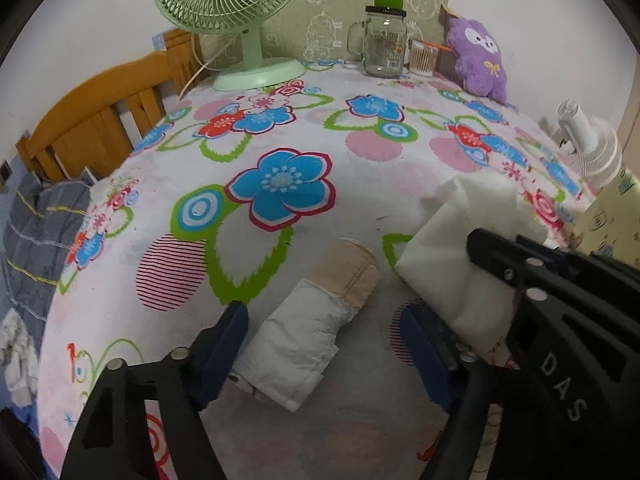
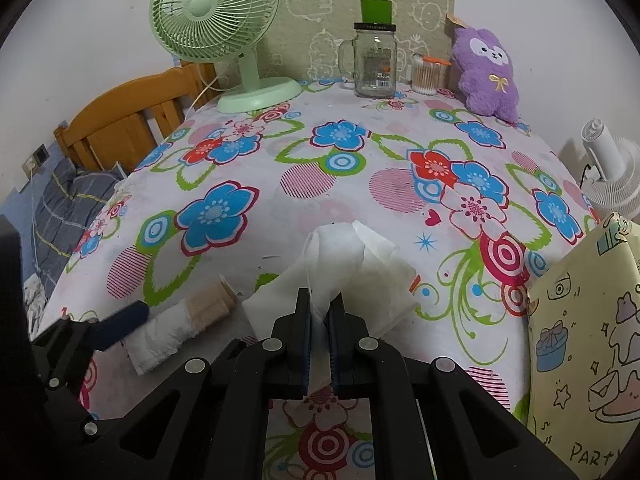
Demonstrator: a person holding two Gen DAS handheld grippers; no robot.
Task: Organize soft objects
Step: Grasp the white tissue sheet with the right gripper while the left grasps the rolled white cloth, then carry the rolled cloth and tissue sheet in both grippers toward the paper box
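White, thin and limp, the folded cloth (image 2: 352, 276) is being pinched at its near edge by the right tongs (image 2: 319, 316), whose jaws are standing together on the fabric; the rest of the sheet is trailing away from them toward the middle of the frame, over the flowered worktop (image 2: 280, 152).

In the left wrist view, the left tongs (image 1: 332, 344) are standing apart, straddling the padded roll (image 1: 316, 320), a white quilted length with a beige end. Whether the pads are pressing on it I cannot tell; a gap seems to be showing on the right side. The roll's long axis is running from the lower middle of that frame up and to the right, roughly along the line the tongs are pointing, so the jaws would be closing across its narrow width. This arm is plainly the nearer one to the roll; the right one is already occupied, just to the roll's right.

As for containers, a glass mug jar (image 2: 374, 66) and a small tub of cotton swabs (image 2: 425, 76) are standing at the upper middle, and a yellow printed bag (image 2: 580, 340) is rising at the right edge; what it is holding cannot be seen.
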